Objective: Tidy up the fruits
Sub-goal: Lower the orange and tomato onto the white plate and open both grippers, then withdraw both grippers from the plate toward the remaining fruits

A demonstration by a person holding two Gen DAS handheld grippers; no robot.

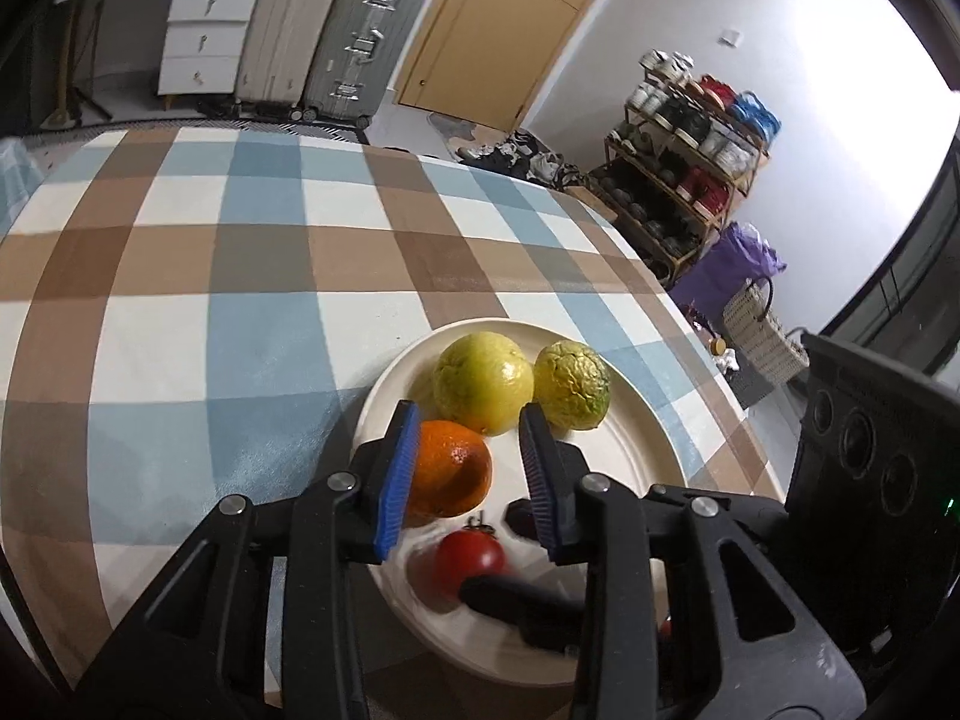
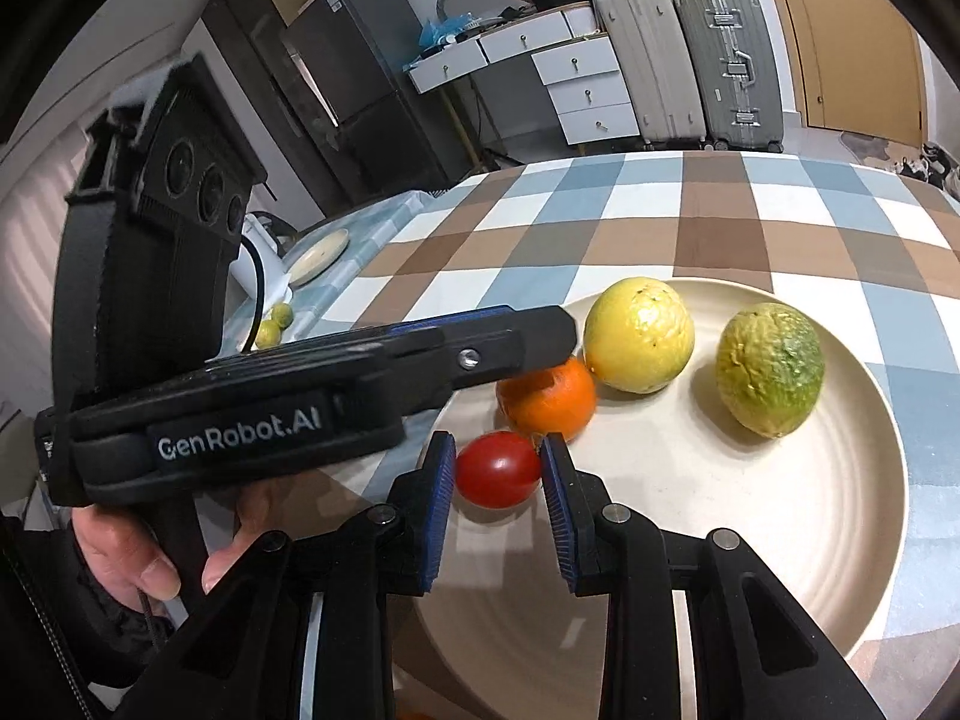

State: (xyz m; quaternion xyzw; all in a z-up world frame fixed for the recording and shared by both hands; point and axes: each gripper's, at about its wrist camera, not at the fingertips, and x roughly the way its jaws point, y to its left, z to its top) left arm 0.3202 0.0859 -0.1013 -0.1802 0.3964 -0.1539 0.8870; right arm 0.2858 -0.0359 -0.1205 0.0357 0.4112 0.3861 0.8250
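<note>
1 cream plate (image 2: 840, 510) sits on the checked cloth of the desk (image 1: 240, 252) and carries 4 fruits: 1 orange (image 2: 552, 399), 1 small red tomato (image 2: 498, 469), 1 smooth yellow citrus (image 2: 639, 342) and 1 wrinkled yellow-green citrus (image 2: 770, 369). The 2 yellow fruits lie toward the far side of the plate, near each other but apart; the orange lies just in front of the smooth one, and the tomato is nearest the cameras, close beside the orange.

The left claw (image 1: 468, 468) hangs over the plate with its 2 blue-padded fingers spread wide; the orange sits against the inner face of 1 finger and the other finger stands clear, so nothing is gripped. In the right wrist view this claw reaches in from the side above the orange.

The right claw (image 2: 495, 501) has its 2 fingers set either side of the tomato, narrow, with the pads at or nearly at its skin; whether they press it I cannot tell.

Off the plate, 2 small green fruits (image 2: 276, 324) lie at the desk's far edge near 1 round wooden disc (image 2: 318, 255).
</note>
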